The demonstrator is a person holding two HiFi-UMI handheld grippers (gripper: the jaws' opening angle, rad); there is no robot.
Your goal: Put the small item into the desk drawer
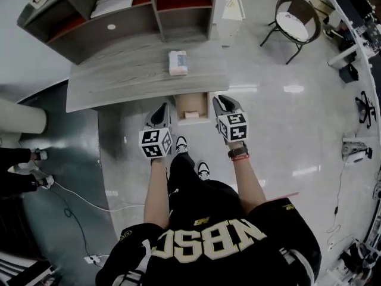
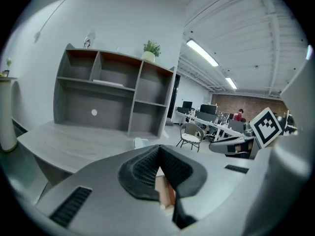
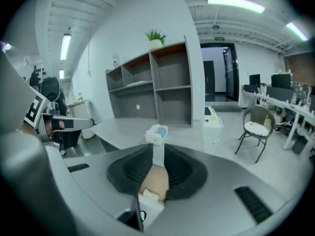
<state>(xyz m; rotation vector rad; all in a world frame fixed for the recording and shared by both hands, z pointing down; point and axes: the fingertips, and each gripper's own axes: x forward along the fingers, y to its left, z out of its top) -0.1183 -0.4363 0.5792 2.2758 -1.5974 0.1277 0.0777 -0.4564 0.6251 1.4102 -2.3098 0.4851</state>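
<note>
A grey wooden desk (image 1: 119, 79) has its drawer (image 1: 190, 102) pulled out under the front edge. A small pale item (image 1: 191, 115) lies inside the drawer near its front; the right gripper view shows this item (image 3: 149, 196) below the jaws. My left gripper (image 1: 161, 110) hangs just left of the drawer, its jaws meeting at the tips with nothing in them (image 2: 158, 149). Just right of the drawer is my right gripper (image 1: 222, 102), with a narrow empty gap between its pads (image 3: 158, 151). A white and blue pack (image 1: 178, 62) rests on the desk top.
A grey shelf unit (image 1: 119, 11) stands behind the desk. To the right are a white bin (image 1: 233, 9) and a chair (image 1: 296, 24). My own feet (image 1: 181, 144) stand before the drawer. Another person's arm (image 1: 15, 180) and a floor cable (image 1: 77, 198) are at the left.
</note>
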